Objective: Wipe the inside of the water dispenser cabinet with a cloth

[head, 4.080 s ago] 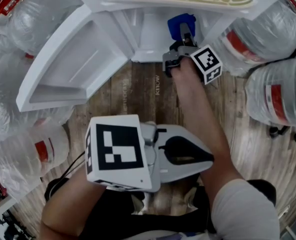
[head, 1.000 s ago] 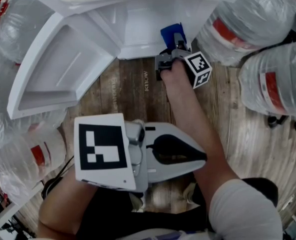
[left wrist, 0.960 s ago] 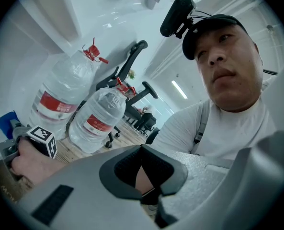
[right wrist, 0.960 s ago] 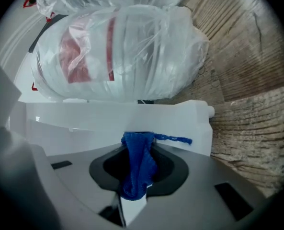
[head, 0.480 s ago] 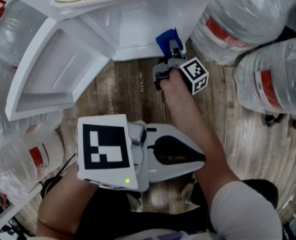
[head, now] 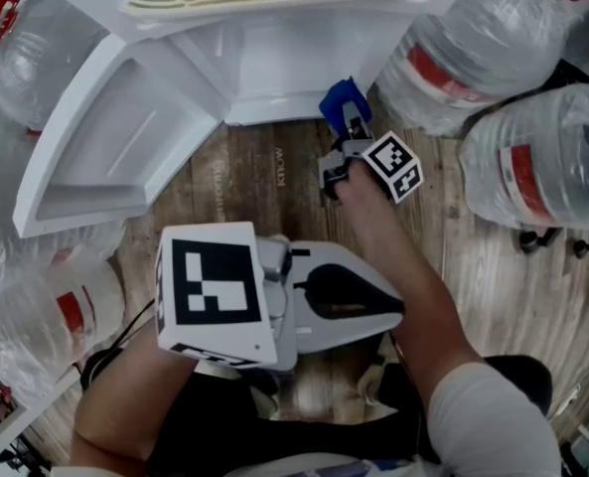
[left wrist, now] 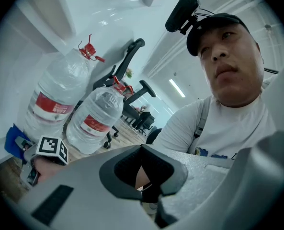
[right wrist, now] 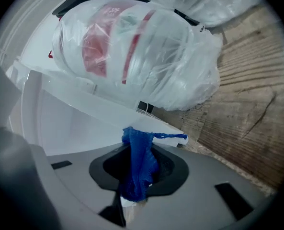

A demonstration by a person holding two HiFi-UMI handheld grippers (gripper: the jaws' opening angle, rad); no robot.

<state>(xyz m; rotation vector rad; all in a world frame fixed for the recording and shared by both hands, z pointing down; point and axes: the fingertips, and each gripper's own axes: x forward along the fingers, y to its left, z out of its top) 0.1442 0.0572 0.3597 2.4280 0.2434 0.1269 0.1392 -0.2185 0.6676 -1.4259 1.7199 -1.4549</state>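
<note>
Cloth: the blue cloth (right wrist: 139, 163) is just beside the front right corner of the cabinet (head: 274, 63).
Right hand-held gripper (right wrist: 137, 172): closed on the cloth.
Left hand-held gripper (left wrist: 142, 169): jaws together, nothing between, held near the body.
Open room: bare wooden floor (head: 264, 172) before the cabinet.
Left edge: the open door (head: 115, 142).
In the way: water bottles (head: 478, 48) close at the right.

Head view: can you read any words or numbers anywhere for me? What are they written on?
"KNOW", probably (faint and sideways): printed on a plank of the wooden floor.
Second print on the next plank: too blurred to read.
Red labels on the clear plastic water bottles: too blurred to read.
White cubes with black square markers: patterns only, no letters.
Blue cloth: no print seen.
</note>
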